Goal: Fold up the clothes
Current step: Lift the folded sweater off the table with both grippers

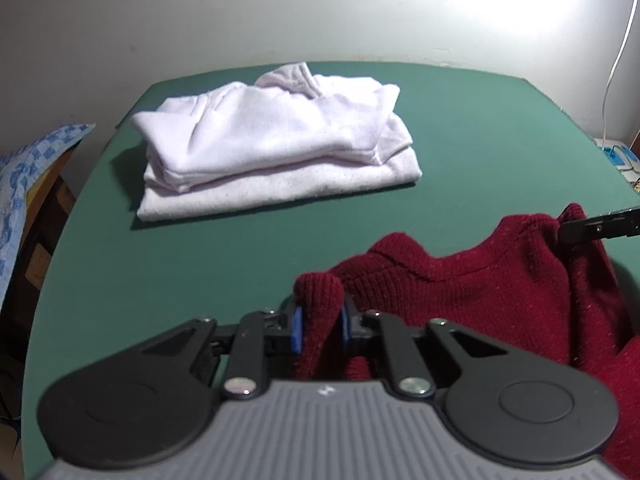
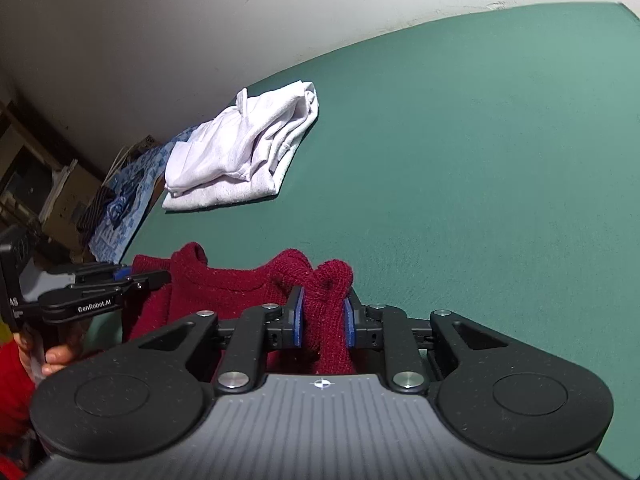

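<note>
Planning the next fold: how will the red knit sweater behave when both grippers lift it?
The red knit sweater likely hangs floppy: it sags between the left gripper and right gripper. Its thick knit probably grips the pads rather than slipping.

A dark red knitted sweater [image 1: 500, 280] hangs bunched, lifted at two upper points, at five o'clock in the left wrist view. A white garment [image 1: 276, 140] lies folded flat on the green table [image 1: 480, 152] at eleven o'clock.
</note>
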`<state>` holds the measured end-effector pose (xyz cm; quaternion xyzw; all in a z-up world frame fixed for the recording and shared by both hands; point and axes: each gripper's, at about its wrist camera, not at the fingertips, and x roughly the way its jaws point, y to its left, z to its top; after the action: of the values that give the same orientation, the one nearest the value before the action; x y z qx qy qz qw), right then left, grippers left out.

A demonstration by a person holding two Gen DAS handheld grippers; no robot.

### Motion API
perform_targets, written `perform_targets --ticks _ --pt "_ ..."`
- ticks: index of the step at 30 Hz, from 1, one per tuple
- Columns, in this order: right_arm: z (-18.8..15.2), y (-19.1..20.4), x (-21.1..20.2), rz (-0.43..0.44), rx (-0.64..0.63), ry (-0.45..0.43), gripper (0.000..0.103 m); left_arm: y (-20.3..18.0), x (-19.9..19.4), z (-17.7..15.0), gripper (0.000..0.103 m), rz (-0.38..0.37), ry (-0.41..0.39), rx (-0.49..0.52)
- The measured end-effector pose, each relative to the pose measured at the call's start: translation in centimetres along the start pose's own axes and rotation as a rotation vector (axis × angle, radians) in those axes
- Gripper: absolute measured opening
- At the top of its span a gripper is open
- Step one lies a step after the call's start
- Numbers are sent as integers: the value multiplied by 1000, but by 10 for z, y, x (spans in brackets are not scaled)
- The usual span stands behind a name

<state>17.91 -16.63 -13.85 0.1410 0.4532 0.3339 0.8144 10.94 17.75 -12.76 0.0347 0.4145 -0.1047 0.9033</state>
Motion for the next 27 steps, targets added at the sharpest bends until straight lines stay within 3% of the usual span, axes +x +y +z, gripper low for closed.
perform_targets --ticks 4,9,16,22,27 --pt "2 11 -25 48 19 -56 19 1 -31 4 12 -9 -63 -33" --pt "-7 48 -68 114 -71 -117 19 0 -92 -1 12 -35 -169 -46" --pt "-40 91 -132 229 -205 -156 19 -6 -180 -38 12 -72 -264 -26" --pt "-85 106 -174 312 -265 -77 19 0 -219 -92 12 -100 -209 -65" --pt "-123 111 -170 292 -311 61 19 -14 -226 -129 12 -84 -137 -35"
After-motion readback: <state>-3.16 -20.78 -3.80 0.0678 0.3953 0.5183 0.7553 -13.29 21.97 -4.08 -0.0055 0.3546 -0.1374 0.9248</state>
